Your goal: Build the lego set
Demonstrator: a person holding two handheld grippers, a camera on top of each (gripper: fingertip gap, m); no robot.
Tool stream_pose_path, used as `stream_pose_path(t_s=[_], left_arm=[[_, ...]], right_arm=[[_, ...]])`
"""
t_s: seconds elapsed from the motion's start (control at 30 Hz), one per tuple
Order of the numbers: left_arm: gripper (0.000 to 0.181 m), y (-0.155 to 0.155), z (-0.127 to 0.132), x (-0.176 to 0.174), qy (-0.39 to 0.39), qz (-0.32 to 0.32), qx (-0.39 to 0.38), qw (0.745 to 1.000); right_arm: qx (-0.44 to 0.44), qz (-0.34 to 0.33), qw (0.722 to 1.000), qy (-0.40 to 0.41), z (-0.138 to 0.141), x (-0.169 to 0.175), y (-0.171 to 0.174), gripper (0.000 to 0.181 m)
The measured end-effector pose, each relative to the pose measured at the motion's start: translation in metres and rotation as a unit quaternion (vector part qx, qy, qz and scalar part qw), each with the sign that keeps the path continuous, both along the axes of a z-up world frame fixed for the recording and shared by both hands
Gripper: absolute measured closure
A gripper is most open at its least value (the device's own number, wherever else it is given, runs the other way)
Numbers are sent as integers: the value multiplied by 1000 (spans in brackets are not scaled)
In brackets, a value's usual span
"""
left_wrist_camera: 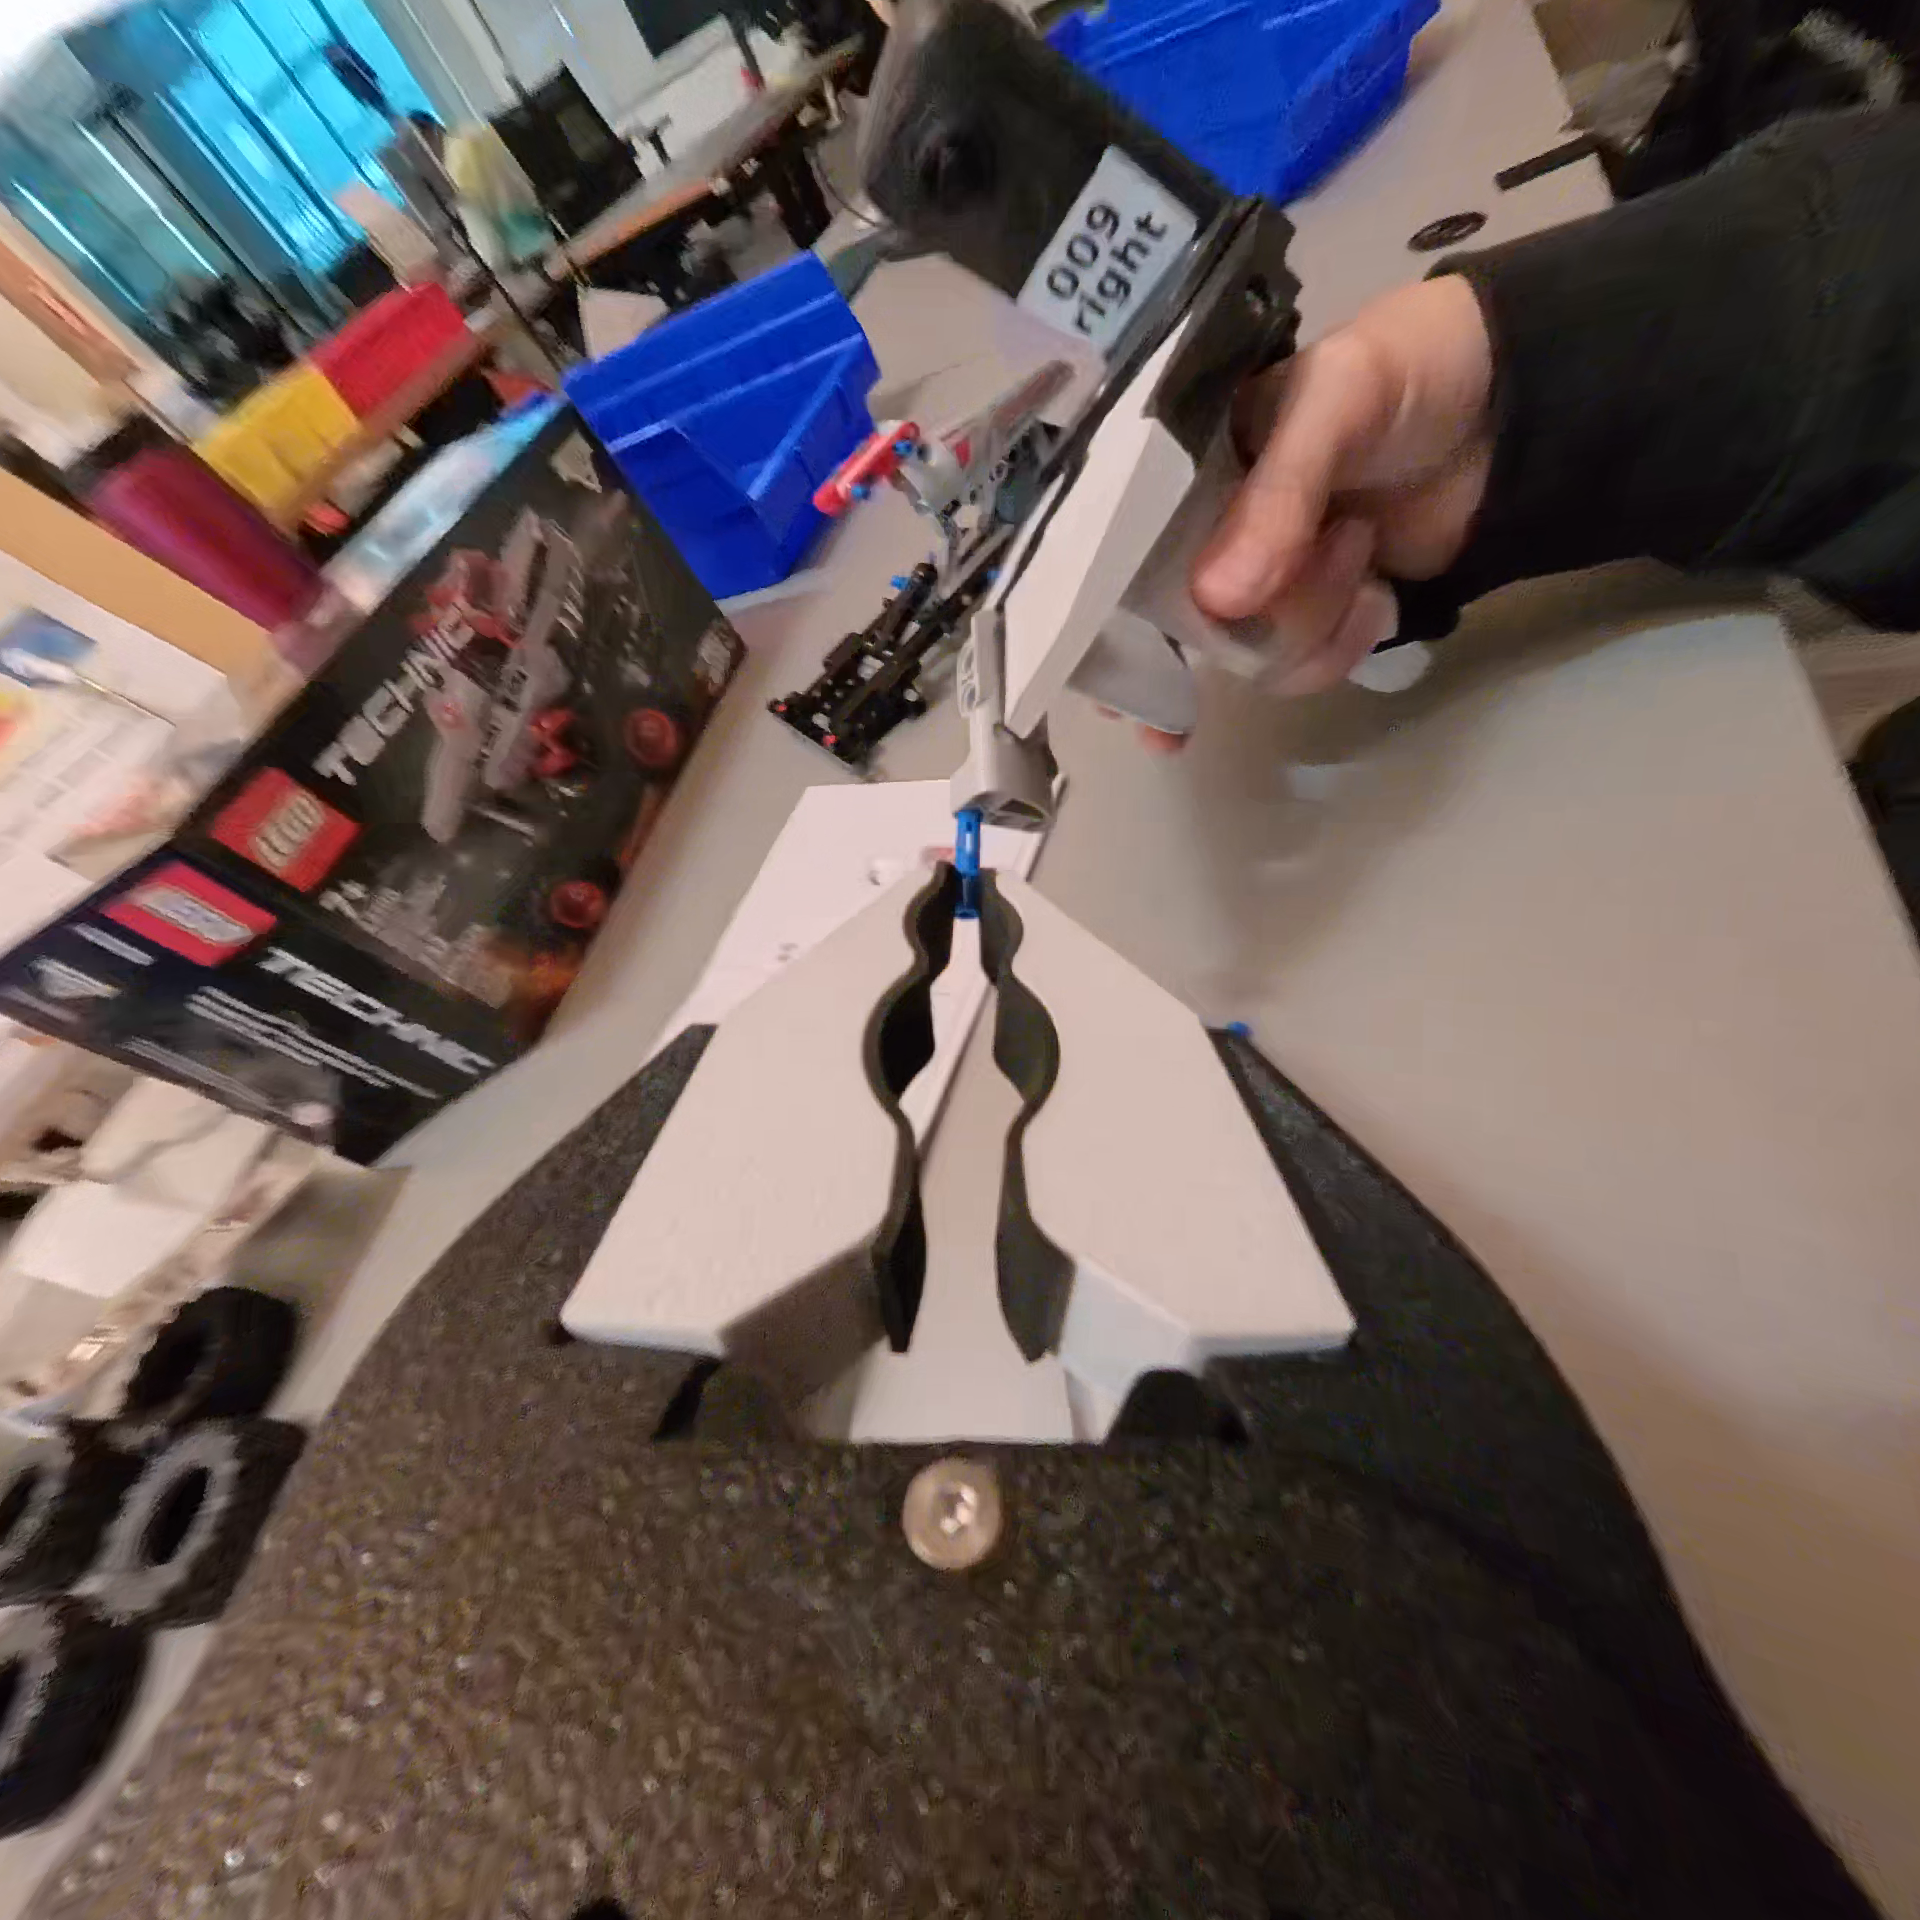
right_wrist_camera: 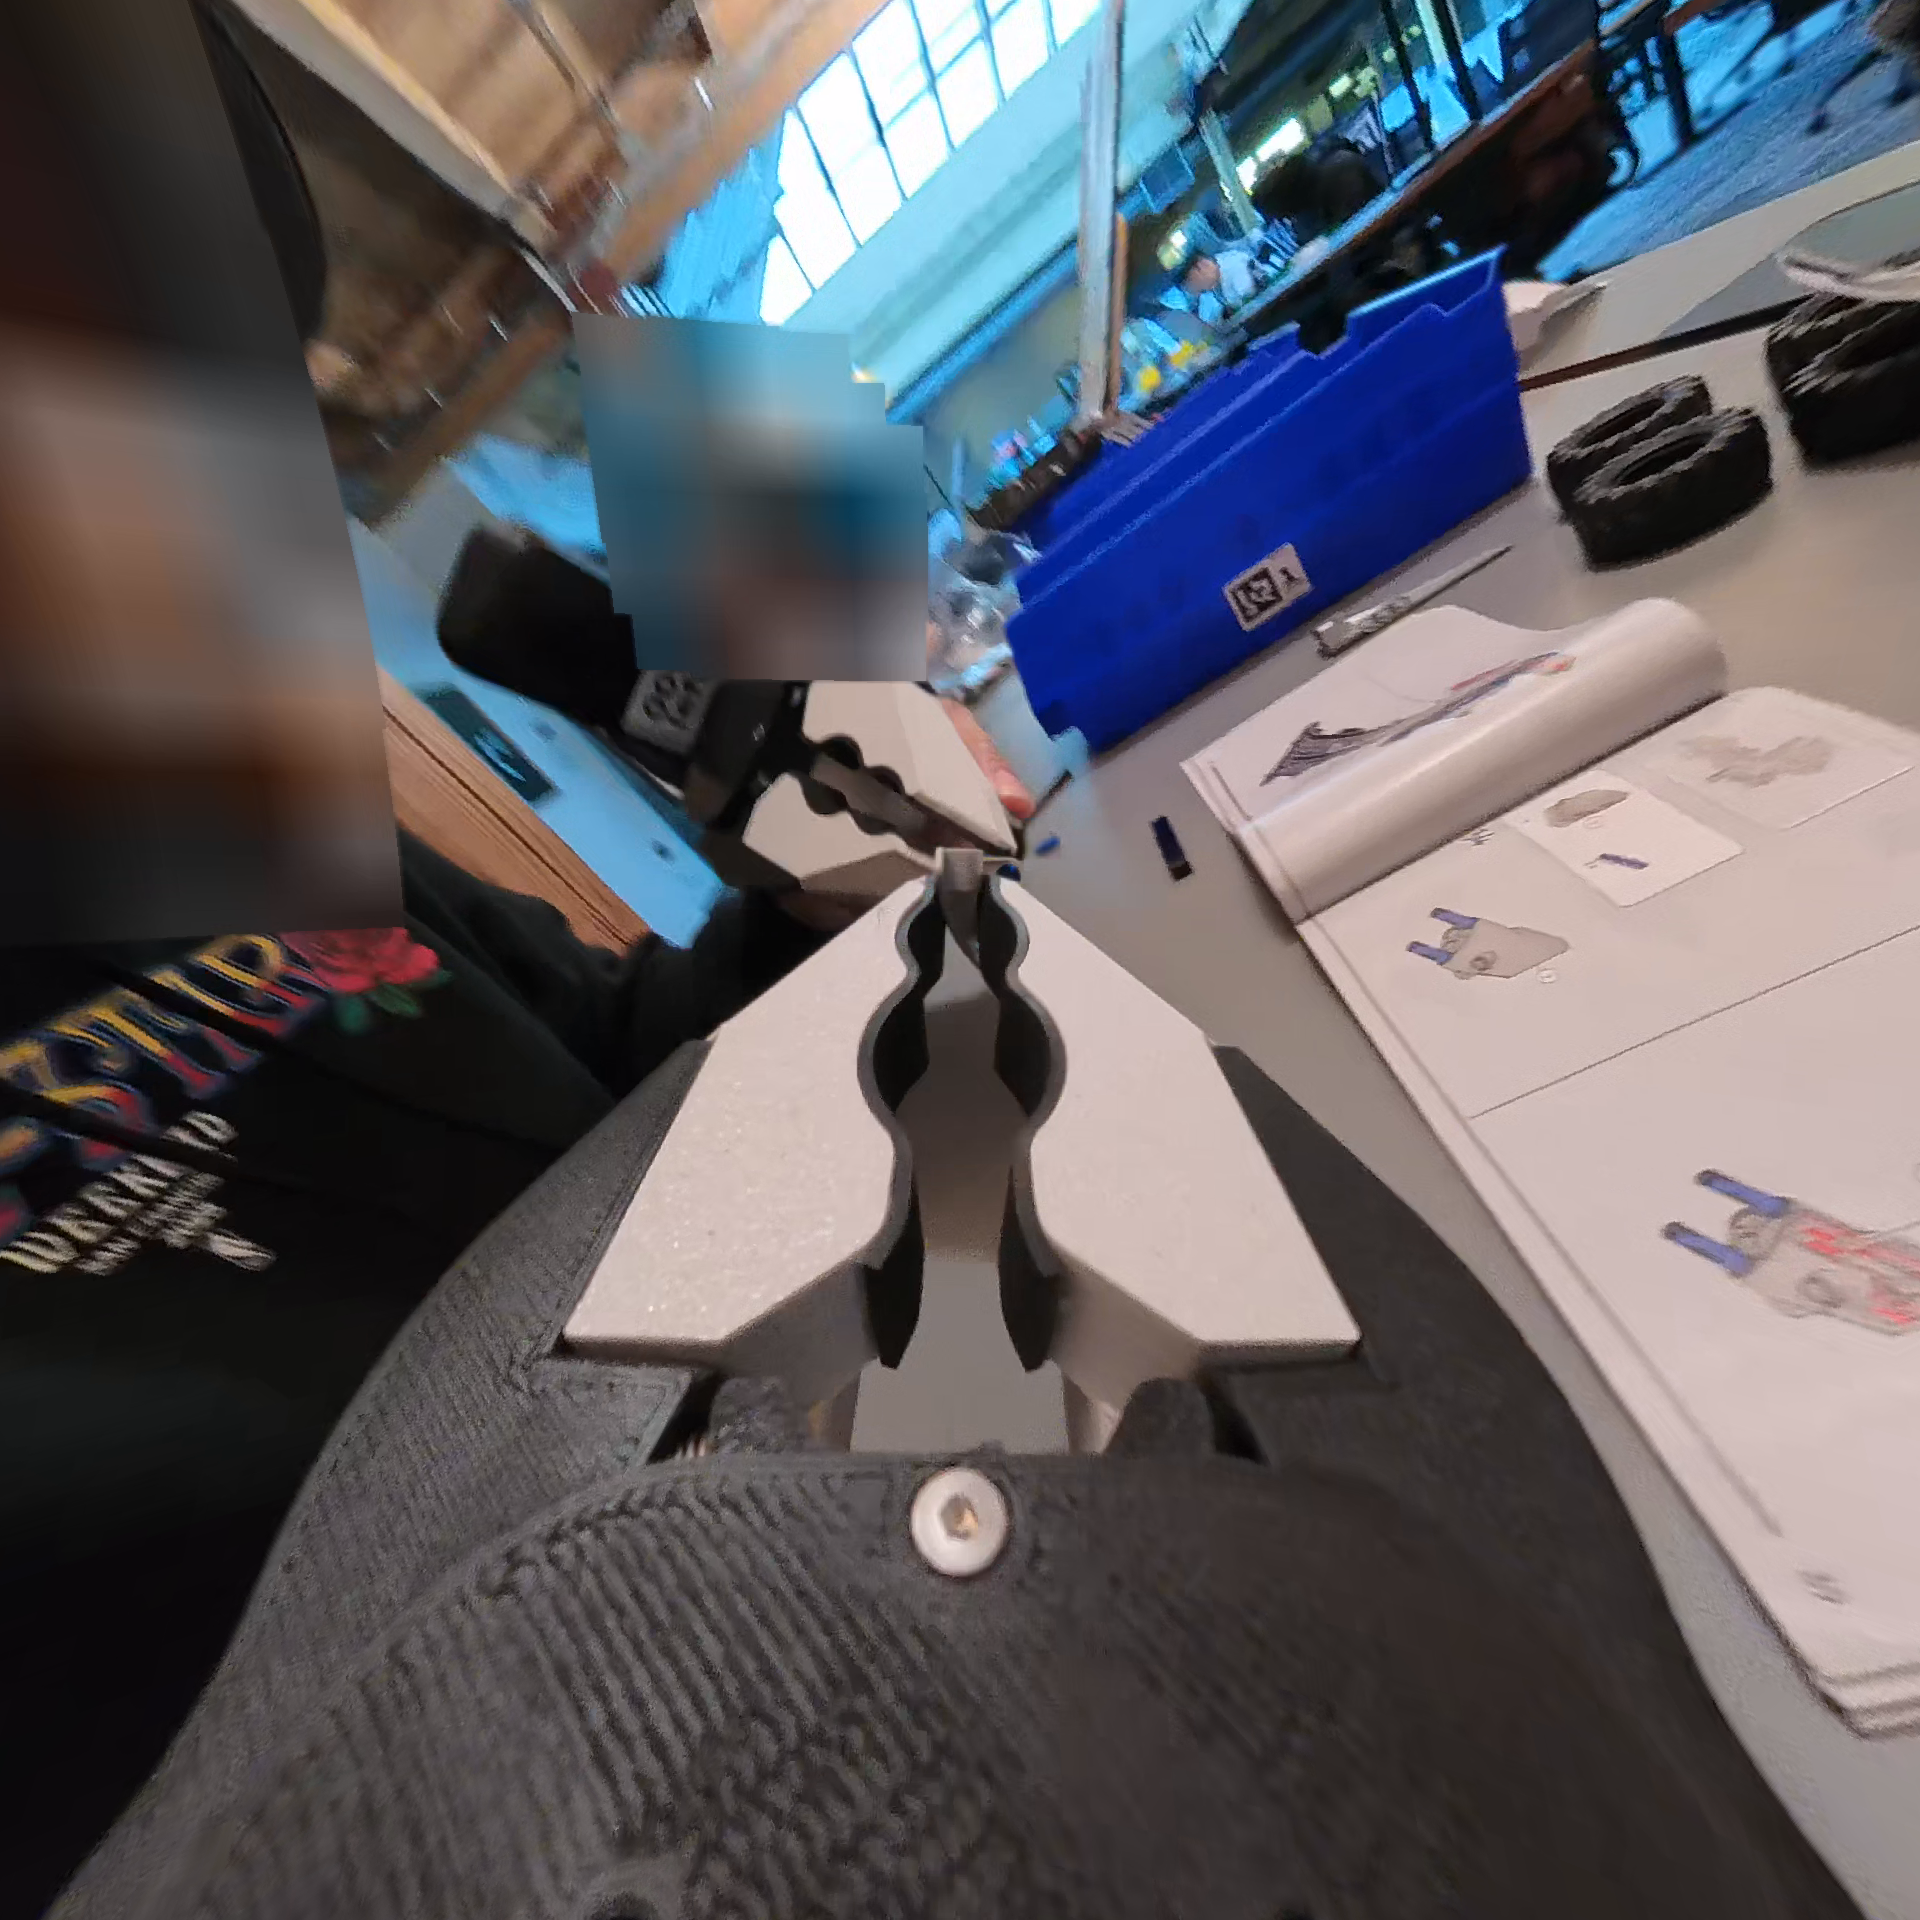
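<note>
My left gripper (left_wrist_camera: 966,896) is shut on a small blue pin (left_wrist_camera: 967,842) at its fingertips. The pin's far end meets a light grey Lego piece (left_wrist_camera: 1003,777). My right gripper (left_wrist_camera: 1006,717) comes in from the upper right, held by a hand (left_wrist_camera: 1351,499), and grips that piece. In the right wrist view my right gripper (right_wrist_camera: 961,891) is shut on the grey piece (right_wrist_camera: 958,864). The left gripper (right_wrist_camera: 997,836) comes tip to tip with it from the left. Both are held a little above the table.
A Lego box (left_wrist_camera: 416,831), blue bins (left_wrist_camera: 727,436) and a partly built black assembly (left_wrist_camera: 873,665) lie to the left and behind. Black tyres (left_wrist_camera: 156,1507) sit at the near left. The open instruction booklet (right_wrist_camera: 1558,935), a loose blue piece (right_wrist_camera: 1169,842), a blue bin (right_wrist_camera: 1299,520) and more tyres (right_wrist_camera: 1662,468) lie to the right. Less than 4 cm separates the two grippers' tips.
</note>
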State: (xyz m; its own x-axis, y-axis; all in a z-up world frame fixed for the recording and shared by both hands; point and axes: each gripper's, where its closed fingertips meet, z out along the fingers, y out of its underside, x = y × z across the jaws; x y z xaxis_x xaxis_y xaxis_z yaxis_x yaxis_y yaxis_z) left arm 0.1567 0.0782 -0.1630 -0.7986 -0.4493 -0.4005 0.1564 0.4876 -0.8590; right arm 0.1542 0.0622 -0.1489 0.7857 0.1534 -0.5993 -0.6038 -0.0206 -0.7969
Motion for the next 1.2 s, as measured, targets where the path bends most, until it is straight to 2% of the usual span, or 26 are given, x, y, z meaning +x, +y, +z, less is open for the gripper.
stream_pose_path(t_s=[0.07,0.17,0.37,0.5,0.63,0.73,0.93,1.07,1.2], left_arm=[[180,-1,0,-1,13,-2,-7,1000],[180,-1,3,-3,86,-20,-83,993],[180,-4,10,-8,162,-51,-159,973],[180,2,2,-4,77,-4,-32,996],[180,2,-5,-2,40,24,36,998],[180,2,-23,-2,89,20,49,995],[180,13,-98,-10,270,39,121,955],[178,12,-101,-11,309,37,86,946],[176,10,-100,-10,304,34,71,950]], right_arm=[[27,17,998,50,-1,1,-2,177],[70,38,994,81,8,-3,-1,176],[82,49,992,81,17,-9,0,176],[16,21,1000,13,7,-7,1,176],[-56,-11,995,-86,0,-6,2,176],[-135,-17,981,-139,-18,-7,3,176],[-231,-22,966,-110,-58,2,-4,176],[-225,-14,969,-102,-61,1,-4,176],[-218,-18,972,-89,-63,7,-9,177]])
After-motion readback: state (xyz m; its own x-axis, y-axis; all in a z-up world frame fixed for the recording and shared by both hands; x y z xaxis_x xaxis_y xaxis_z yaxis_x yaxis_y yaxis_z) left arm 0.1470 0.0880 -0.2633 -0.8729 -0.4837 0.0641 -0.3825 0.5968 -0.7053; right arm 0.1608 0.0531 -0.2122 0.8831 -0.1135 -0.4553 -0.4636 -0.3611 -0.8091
